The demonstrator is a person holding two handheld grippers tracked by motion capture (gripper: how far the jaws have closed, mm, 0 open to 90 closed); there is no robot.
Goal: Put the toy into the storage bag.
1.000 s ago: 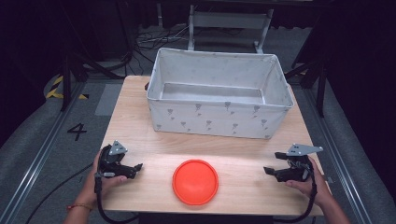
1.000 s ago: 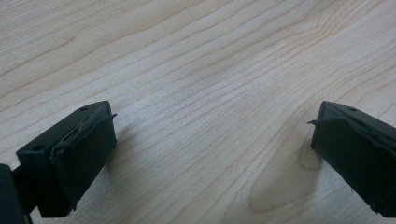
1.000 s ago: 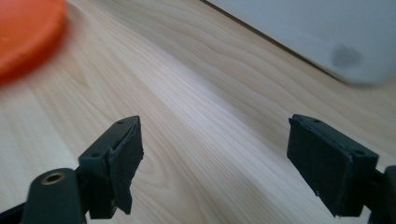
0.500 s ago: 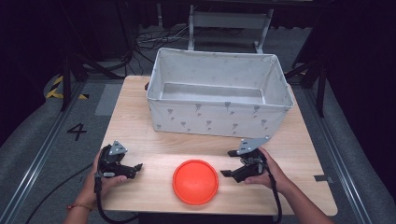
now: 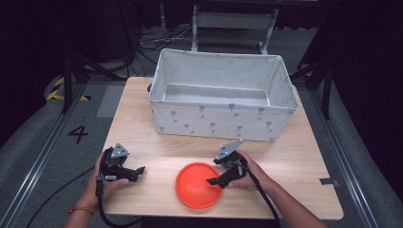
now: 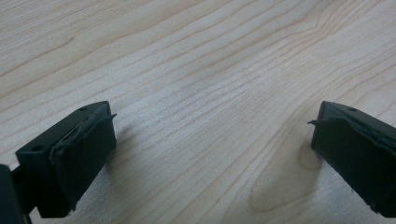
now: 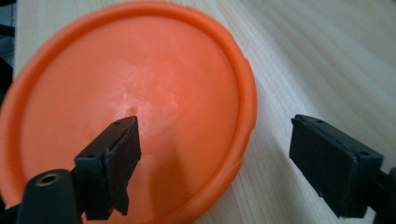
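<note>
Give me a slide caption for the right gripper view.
Open right claw straddling the rim of an orange disc on the wooden table, one jaw over it, one beside.

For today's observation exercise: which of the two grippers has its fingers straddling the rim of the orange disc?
The right gripper: one finger sits over the orange disc, the other over bare wood beside its rim. The left gripper has only bare table between its open fingers.

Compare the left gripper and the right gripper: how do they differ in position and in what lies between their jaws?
The left gripper rests over bare table; the right gripper straddles the orange disc's rim. The left sits apart from the disc. Both are open.
</note>
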